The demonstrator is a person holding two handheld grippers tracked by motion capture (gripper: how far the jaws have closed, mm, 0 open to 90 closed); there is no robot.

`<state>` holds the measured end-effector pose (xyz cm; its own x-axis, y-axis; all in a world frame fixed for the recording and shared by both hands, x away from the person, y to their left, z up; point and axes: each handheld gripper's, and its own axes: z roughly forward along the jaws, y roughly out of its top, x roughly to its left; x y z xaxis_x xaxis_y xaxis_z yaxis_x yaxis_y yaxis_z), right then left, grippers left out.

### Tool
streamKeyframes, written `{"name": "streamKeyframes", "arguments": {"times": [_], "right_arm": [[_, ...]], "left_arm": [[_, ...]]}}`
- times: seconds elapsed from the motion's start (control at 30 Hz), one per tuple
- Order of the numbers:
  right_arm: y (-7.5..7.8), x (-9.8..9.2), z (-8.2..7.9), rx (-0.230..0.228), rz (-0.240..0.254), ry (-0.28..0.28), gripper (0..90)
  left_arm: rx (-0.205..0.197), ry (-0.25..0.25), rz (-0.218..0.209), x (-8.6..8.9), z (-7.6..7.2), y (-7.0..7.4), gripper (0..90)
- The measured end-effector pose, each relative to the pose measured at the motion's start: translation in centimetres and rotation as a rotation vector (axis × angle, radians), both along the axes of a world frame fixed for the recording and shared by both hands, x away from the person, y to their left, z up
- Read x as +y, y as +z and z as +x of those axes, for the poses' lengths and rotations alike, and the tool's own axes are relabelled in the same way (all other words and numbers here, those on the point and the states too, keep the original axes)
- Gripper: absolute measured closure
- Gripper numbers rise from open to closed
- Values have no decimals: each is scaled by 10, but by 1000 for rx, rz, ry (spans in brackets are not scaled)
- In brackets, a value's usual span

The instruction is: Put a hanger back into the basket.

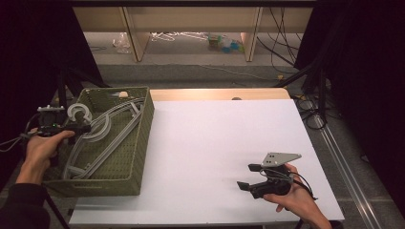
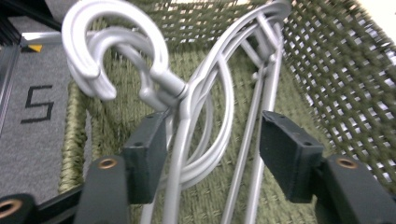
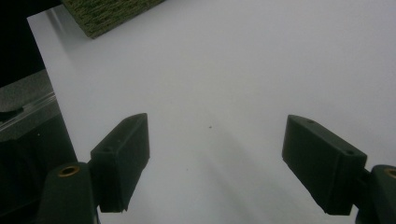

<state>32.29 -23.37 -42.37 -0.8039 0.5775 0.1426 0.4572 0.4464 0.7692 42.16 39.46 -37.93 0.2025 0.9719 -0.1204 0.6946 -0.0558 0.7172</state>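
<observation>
Black jaws of my left gripper (image 2: 212, 156) stand apart around the neck of the grey hangers (image 2: 205, 98), pressing nothing. They lie tangled in the green woven basket (image 1: 138, 143), hooks leaning on its left rim. Pulling back carelessly, I may snag a hook and drag the stack over. My right gripper (image 1: 251, 177) rests open on the white table (image 1: 215, 138).

several silver-grey clothes hangers (image 1: 102, 138) are stacked in an olive woven basket (image 1: 138, 143) at the table's left edge; their curved hooks (image 2: 109, 51) are raised above the basket's far-left rim, while the shoulders and thin bars are slanted down across the basket floor toward the near side
</observation>
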Motion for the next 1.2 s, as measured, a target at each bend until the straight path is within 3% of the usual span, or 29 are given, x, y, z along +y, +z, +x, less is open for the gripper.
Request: {"name": "streamKeyframes", "arguments": {"times": [0.03, 0.1, 0.2, 0.3, 0.77, 0.97, 1.2], "right_arm": [[0, 0, 0, -2, -1, 0, 242], [0, 0, 1, -7, 1, -4, 241], [0, 0, 1, -10, 4, -5, 239], [0, 0, 0, -8, 3, -5, 239], [0, -1, 1, -14, 8, -10, 229], [0, -1, 2, -22, 10, -15, 223], [-1, 0, 2, -19, 18, -18, 222]], "left_arm": [[-33, 18, -38, -3, 0, 0, 398], [-44, 15, -58, -3, -3, 2, 388], [-35, -7, -53, -2, -6, 7, 365], [-62, 5, -74, -5, -9, 10, 354], [-132, -60, -34, -16, -41, 34, 290], [-177, -111, -24, -34, -69, 43, 269], [-220, -206, -52, -70, -100, 44, 259]]}}
